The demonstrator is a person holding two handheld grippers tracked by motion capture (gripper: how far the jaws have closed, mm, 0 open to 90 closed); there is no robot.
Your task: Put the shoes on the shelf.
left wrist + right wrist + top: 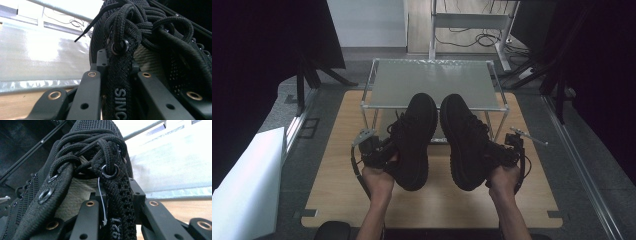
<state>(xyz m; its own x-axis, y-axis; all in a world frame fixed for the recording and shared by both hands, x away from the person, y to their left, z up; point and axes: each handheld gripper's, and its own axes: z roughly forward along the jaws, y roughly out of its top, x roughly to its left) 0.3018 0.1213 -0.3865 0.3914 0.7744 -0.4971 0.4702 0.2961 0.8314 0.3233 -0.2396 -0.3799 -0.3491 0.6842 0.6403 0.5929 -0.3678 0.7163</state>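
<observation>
The left shoe (pixel 414 142), a black lace-up with a thick sole, is hanging in the air above the near half of the desk (pixel 332 190), toe pointing to the far side and reaching the near edge of the rack's (pixel 432 82) top shelf. The right shoe (pixel 467 142), its match, is hanging just beside it, the two close together but apart. Neither sole is resting on any surface.

The left gripper (pixel 379 152) is holding the left shoe at its outer collar. In the left gripper view its fingers (pixel 87 92) are standing nearly closed, pinching the lettered edge strip of the left shoe (pixel 120 82) just below the top eyelet. The right gripper (pixel 504 152) is doing the same on the outer side of the right shoe; in the right gripper view its fingers (pixel 87 217) are clamping the perforated edge strip of the right shoe (pixel 117 202) beneath the laces.

Judged from this, the pick-up is done: both shoes are gripped and clear of the desk. What appears to be left is the placing, most probably on the rack directly ahead; neither shoe is set down yet.

As to containers, the rack is a small two-level metal frame with a translucent top shelf, standing at the far end of the desk. The top shelf is carrying nothing. The lower level is partly hidden behind the shoes, and its contents cannot be determined.
</observation>
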